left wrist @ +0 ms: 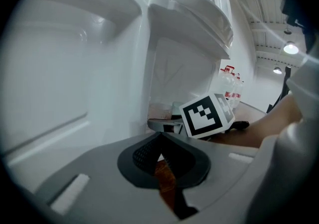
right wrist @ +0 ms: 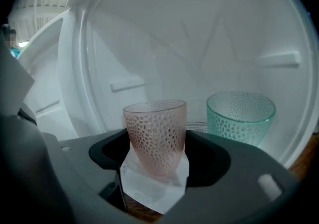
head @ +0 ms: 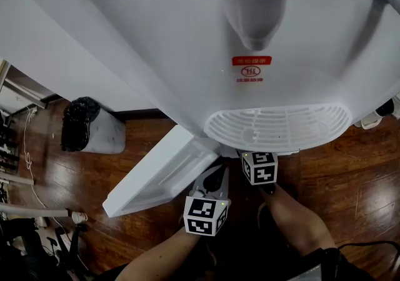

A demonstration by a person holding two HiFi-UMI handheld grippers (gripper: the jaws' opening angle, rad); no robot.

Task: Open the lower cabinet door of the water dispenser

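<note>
The water dispenser (head: 156, 36) is smooth white plastic with a curved, slotted drip grille (head: 278, 127) on its front. Its lower cabinet door (head: 159, 173) stands swung open to the left over the glossy wooden floor (head: 350, 167), its moulded inner panel ribbed and recessed. Inside the cabinet stand two dimpled, frosted tumblers, a pink cup (right wrist: 155, 123) and, just to its right, a green cup (right wrist: 240, 116). The left claw (left wrist: 160, 136) is pressed together and empty, beside the open door. The right claw (right wrist: 157, 146) is apart, straddling the upright pink cup, its dark pads close beside the cup's walls with no squeeze evident.
</note>
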